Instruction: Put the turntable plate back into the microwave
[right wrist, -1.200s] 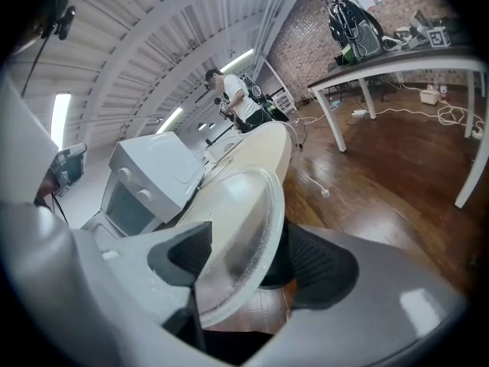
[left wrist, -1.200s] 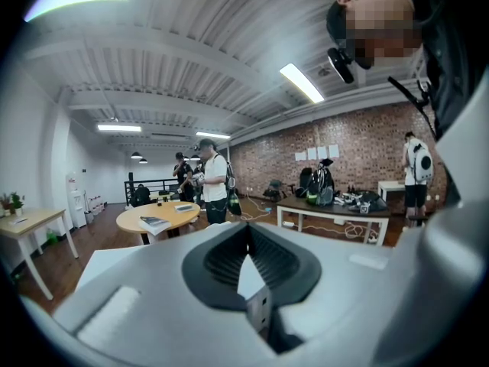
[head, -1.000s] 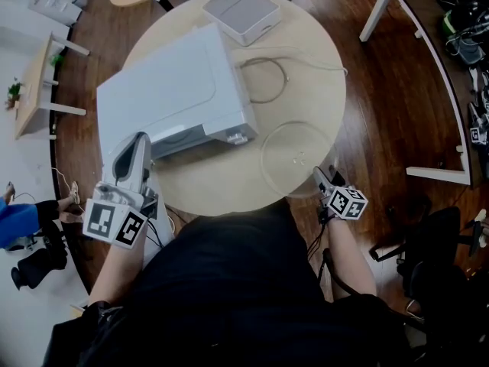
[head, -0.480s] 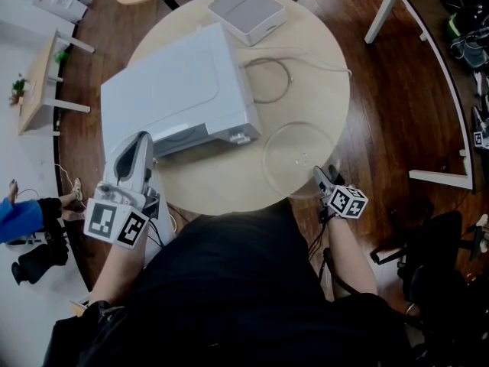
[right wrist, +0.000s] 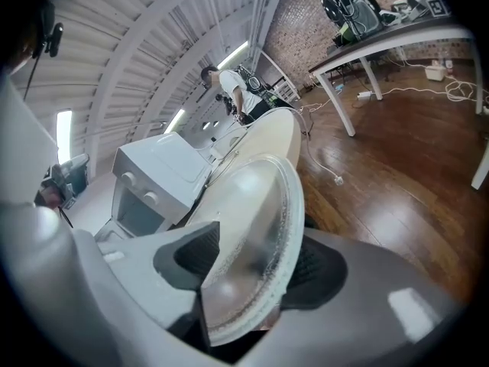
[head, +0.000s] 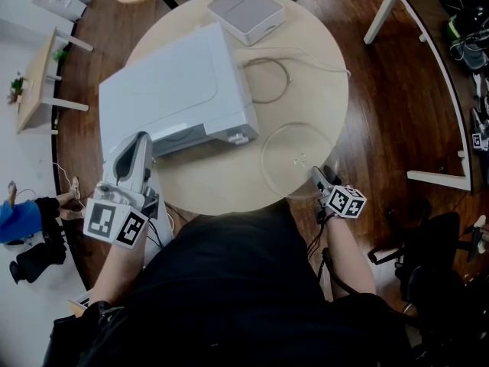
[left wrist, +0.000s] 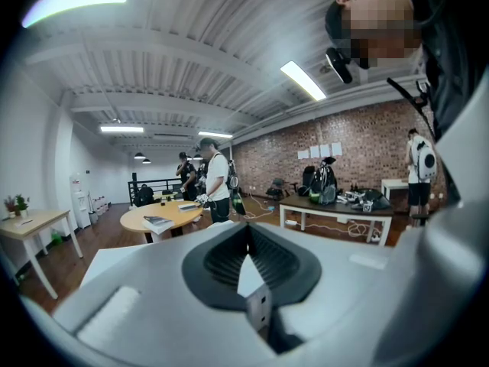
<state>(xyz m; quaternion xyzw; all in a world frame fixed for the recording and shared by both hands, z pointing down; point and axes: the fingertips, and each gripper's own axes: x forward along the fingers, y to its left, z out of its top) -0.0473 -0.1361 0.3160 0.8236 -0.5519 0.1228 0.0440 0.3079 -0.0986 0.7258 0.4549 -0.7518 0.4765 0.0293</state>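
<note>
The clear glass turntable plate (head: 294,155) lies on the round table (head: 306,67) near its front right edge. My right gripper (head: 317,176) sits at the plate's near rim. Its jaws have just been closing, and in the right gripper view the plate (right wrist: 252,235) fills the space between the pads of that gripper (right wrist: 252,262), which press on its rim. The white microwave (head: 176,90) stands at the table's left, with its dark cavity (right wrist: 137,214) open towards me. My left gripper (head: 139,140) is at the microwave's front left corner, shut on the thin white edge of its door (left wrist: 244,270).
A flat white box (head: 244,12) rests at the table's far edge, and a thin cable (head: 267,79) loops beside the microwave. White desk legs (head: 439,176) stand on the wooden floor at the right. Another round table (left wrist: 164,216) and people are in the room beyond.
</note>
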